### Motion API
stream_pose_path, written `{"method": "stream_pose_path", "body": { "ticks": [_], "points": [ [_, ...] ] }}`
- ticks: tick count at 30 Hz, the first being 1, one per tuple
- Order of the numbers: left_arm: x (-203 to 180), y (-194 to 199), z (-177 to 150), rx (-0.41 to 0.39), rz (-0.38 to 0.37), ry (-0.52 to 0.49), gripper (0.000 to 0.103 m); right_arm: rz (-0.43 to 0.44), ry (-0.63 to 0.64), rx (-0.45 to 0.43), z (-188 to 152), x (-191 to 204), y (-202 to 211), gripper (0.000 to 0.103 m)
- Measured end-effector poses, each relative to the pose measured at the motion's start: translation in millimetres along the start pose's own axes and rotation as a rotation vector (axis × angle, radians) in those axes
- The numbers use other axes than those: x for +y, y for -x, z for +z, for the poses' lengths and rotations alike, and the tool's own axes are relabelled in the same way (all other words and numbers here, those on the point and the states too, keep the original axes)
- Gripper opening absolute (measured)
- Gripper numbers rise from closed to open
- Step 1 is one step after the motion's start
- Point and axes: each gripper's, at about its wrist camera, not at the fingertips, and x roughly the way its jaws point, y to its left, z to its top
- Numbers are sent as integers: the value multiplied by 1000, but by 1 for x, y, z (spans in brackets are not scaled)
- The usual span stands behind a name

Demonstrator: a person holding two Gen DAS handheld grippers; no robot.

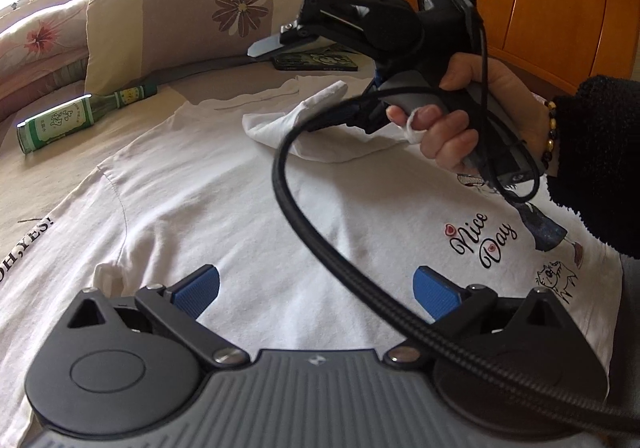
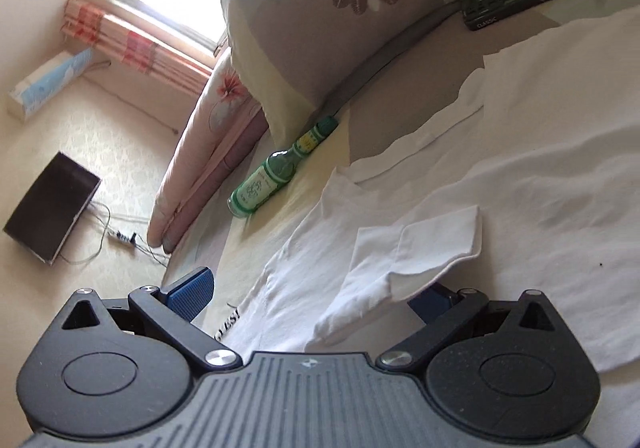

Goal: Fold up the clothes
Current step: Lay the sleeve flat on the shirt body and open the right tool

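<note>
white printed cotton T-shirt [image 1: 240, 207]: one, spread flat mid-bed, sleeve folded inward | green glass bottle [image 1: 76, 115]: one, lying beside floral pillow [image 1: 180, 7] | left tongs [image 1: 316, 292]: wide apart, empty | right tongs [image 2: 312, 300]: wide apart, sleeve draped between, ungripped

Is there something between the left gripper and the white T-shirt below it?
Only the black cable of the right gripper, which loops across the left wrist view above the white T-shirt. Otherwise nothing visible blocks the left gripper. The green bottle lies on the bed beside the shirt, out of the way.
</note>
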Motion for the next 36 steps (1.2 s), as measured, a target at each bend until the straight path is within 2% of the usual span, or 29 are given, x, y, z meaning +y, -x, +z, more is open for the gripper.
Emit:
{"method": "stream_pose_path", "body": {
  "ticks": [3,8,10,13,17,22,26,29,32,34,36],
  "points": [
    [-2,-2,0,5,-4,-4,102,41,23,0,3,15,-15,103],
    [-4,-2,-1,10,-1,-11,102,157,110,47,-3,53,-44,103],
    [-5,-3,-1,16,6,-15,102,159,136,56,-7,60,-46,103],
    [-7,-4,-1,26,15,-20,102,114,184,19,-7,61,-33,103],
    [-9,-6,-1,30,7,-27,102,14,193,-92,7,43,9,103],
    [-17,-11,-1,42,31,-52,102,-209,213,-255,17,13,86,103],
    [-22,-18,-1,47,70,-65,102,-254,197,-409,-3,-22,144,103],
    [-25,-24,2,52,92,-61,102,-316,196,-404,-9,-46,165,103],
    [-30,-31,6,70,140,-61,102,-277,183,-303,-5,-65,174,103],
    [-38,-34,14,63,159,-64,102,-242,233,-265,-9,-72,182,103],
    [-45,-37,25,50,166,-70,102,-281,340,-242,-13,-69,184,103]
  ]
}}
